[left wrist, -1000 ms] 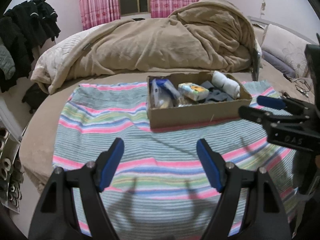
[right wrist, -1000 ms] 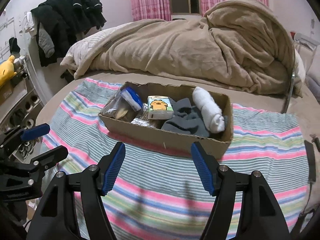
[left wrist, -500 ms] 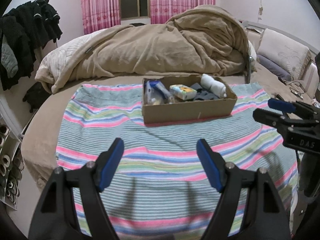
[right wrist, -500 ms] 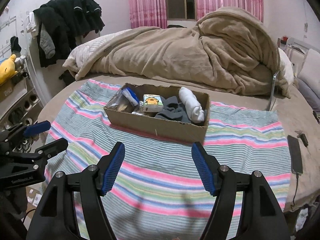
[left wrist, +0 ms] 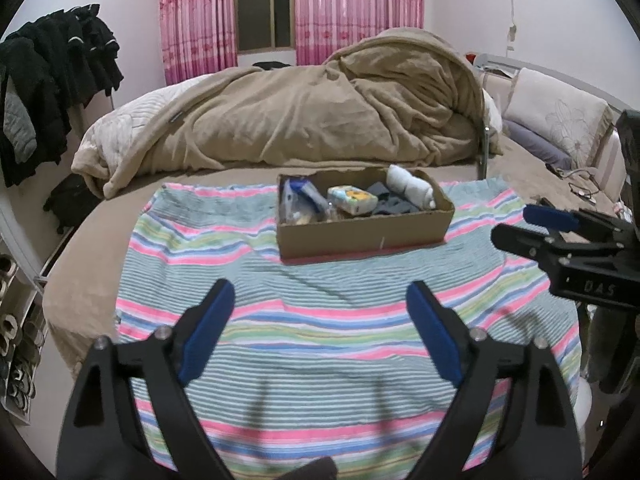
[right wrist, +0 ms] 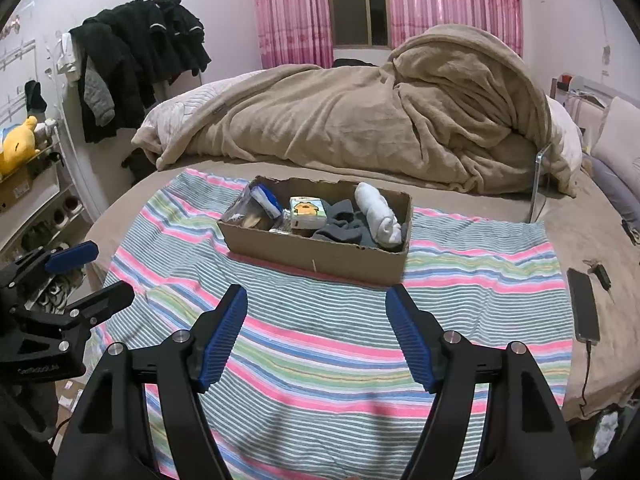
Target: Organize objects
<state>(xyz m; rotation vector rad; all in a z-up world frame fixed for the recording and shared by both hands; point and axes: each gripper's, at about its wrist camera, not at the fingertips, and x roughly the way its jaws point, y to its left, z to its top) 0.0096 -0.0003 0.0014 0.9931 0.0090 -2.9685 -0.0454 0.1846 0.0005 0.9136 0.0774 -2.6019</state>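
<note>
A shallow cardboard box (left wrist: 364, 236) (right wrist: 320, 254) stands on a striped towel (left wrist: 320, 320) (right wrist: 320, 344) on the bed. In it lie a white rolled sock (left wrist: 412, 186) (right wrist: 378, 212), dark grey socks (right wrist: 344, 226), a tissue pack with a yellow cartoon (left wrist: 352, 198) (right wrist: 306, 212) and a clear bag with a blue item (left wrist: 300, 196) (right wrist: 256, 206). My left gripper (left wrist: 320, 320) is open and empty, well back from the box. My right gripper (right wrist: 316, 328) is open and empty, also short of the box. Each gripper shows at the edge of the other's view.
A heap of tan blanket (left wrist: 320, 112) (right wrist: 380, 120) fills the bed behind the box. A phone on a cable (right wrist: 584, 306) lies at the right of the towel. Dark clothes (right wrist: 132, 56) hang at the left; pillows (left wrist: 560, 120) sit at the right.
Both grippers have pulled back and up from the box, so it looks smaller and farther. Both stay open and empty.
</note>
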